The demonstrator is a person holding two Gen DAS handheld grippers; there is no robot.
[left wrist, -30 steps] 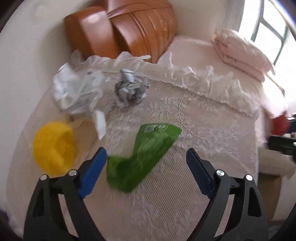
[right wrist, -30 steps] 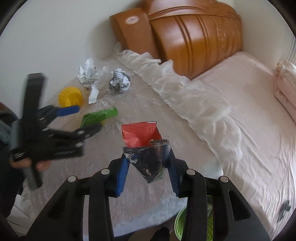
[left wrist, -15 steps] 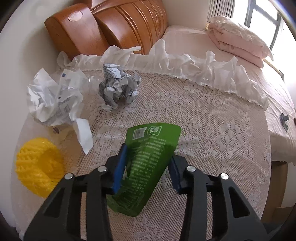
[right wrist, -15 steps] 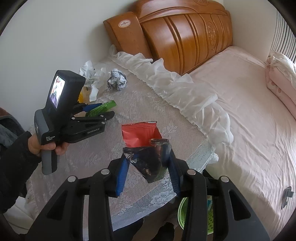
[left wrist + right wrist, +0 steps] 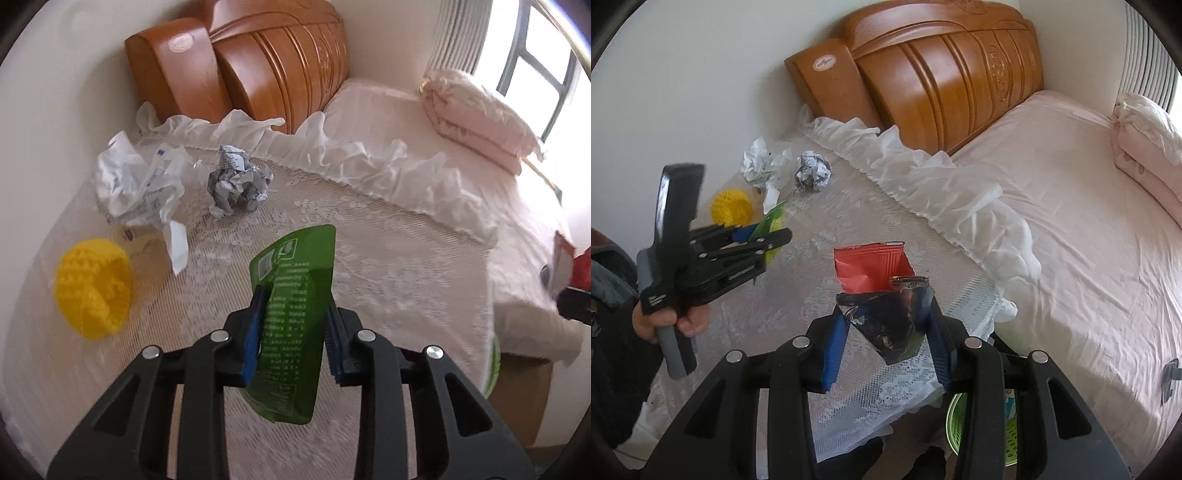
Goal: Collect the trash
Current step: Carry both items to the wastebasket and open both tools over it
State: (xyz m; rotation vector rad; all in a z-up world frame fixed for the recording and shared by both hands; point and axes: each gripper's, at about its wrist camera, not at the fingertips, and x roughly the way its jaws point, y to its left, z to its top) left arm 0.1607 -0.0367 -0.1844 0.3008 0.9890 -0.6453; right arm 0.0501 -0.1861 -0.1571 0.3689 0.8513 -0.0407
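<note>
My left gripper is shut on a green snack wrapper and holds it above the lace-covered table; it also shows in the right wrist view. My right gripper is shut on a red and black foil wrapper over the table's near edge. Crumpled white paper, a crumpled grey newspaper ball and a yellow foam net lie on the table at the far left.
A green basket stands on the floor below the table edge, under my right gripper. A bed with pink sheets, folded pink quilt and wooden headboard lies to the right. The wall is on the left.
My left gripper closed on the green wrapper and lifted it off the table. My right gripper kept hold of the red and black wrapper and barely moved.
</note>
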